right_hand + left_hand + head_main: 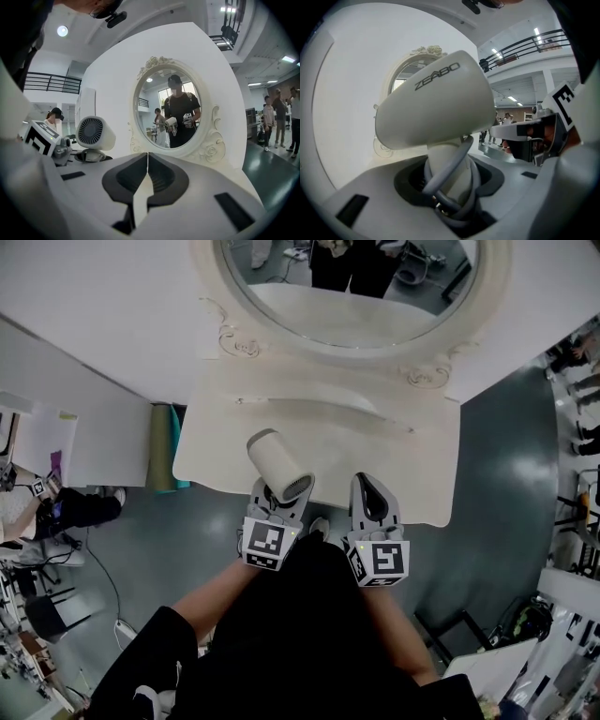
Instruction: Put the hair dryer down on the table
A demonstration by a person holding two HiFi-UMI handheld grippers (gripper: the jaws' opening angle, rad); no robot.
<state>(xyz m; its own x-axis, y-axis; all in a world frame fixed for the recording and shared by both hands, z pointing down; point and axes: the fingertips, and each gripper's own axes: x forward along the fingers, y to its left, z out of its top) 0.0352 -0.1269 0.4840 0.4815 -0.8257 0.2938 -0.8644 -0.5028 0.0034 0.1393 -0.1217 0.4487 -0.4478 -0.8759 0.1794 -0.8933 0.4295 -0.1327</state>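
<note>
The white hair dryer [278,465] is held up over the front edge of the cream dressing table [394,442]. Its barrel points away from me and to the left. My left gripper [275,502] is shut on its handle. In the left gripper view the dryer's barrel [436,96] fills the middle, and the handle [451,171], wound with its grey cord, sits between the jaws. My right gripper [368,488] hangs just to the right, shut with nothing in it. Its jaws meet in the right gripper view [148,159], where the dryer [94,133] shows at left.
An oval mirror [349,287] in an ornate frame stands at the back of the table. A teal thing [170,461] leans beside the table's left end. One person [75,509] is on the floor at left, and others stand far right [280,119].
</note>
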